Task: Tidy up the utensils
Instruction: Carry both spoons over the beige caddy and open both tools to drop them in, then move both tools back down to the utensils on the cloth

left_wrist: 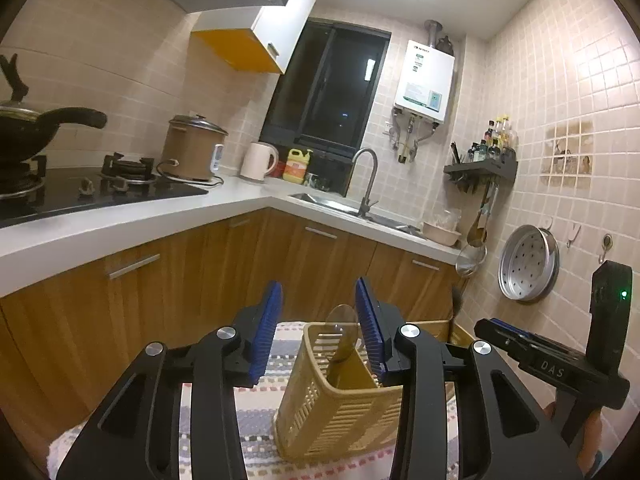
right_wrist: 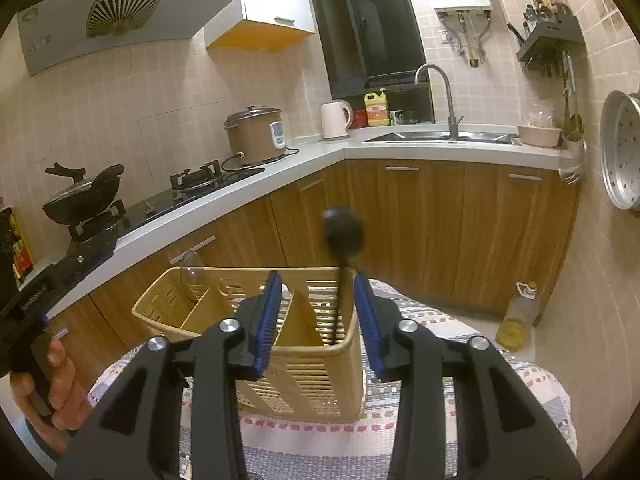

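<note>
Both claws (left_wrist: 316,328) (right_wrist: 316,320) apart; spoons (right_wrist: 342,236) in basket (right_wrist: 320,380) ahead.

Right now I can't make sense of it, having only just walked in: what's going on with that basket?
A person holds a gripper in each hand over a beige utensil basket on a patterned cloth. A clear spoon stands in one end compartment, a black spoon in the other. Both the left gripper and the right gripper are open and grip nothing; each spoon stands free.
</note>
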{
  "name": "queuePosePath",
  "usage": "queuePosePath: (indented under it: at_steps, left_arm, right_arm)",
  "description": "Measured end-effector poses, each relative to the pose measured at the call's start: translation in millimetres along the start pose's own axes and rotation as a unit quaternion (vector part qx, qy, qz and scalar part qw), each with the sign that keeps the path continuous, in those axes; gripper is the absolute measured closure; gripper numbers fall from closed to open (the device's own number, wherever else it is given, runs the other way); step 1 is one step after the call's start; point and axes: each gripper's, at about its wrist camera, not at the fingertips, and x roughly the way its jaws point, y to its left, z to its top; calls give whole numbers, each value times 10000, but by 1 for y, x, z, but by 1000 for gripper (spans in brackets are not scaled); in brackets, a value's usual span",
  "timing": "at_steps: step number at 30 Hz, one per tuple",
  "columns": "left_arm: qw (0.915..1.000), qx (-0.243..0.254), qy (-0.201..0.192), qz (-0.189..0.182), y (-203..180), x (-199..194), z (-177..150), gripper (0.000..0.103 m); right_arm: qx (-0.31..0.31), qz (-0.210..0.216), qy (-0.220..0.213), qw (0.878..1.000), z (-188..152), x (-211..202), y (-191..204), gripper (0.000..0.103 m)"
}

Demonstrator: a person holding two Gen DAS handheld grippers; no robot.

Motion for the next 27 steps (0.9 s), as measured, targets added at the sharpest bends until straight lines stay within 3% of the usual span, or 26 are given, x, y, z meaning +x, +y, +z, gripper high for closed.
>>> queuePosePath:
  at_steps: [8, 11, 14, 18, 22, 27]
  left_arm:
    - [9998, 176, 100, -59, -4, -28, -7, 66]
    - [9984, 359, 415, -109, -11, -36, -15, 66]
    - [9932, 532, 996, -289, -19, -39, -28, 66]
    - [9754, 769, 2014, -469, -29, -36, -51, 66]
    - [9451, 748, 3124, -601, -26, -28, -85, 66]
    - [9172, 856, 3853, -549, -23, -24, -120, 69]
  right_arm:
    - [-31, 7, 11, 10000, -4, -29, 4, 68]
    - [-156, -67, 170, 9997, -8, -43, 9, 68]
    - [-289, -113, 559, 9980, -19, -51, 15, 68]
    - [-409, -170, 1301, 9905, -40, -51, 22, 68]
    - [-228, 122, 2165, 9759, -67, -48, 22, 68]
    - [340, 658, 3186, 9450, -104, -38, 15, 69]
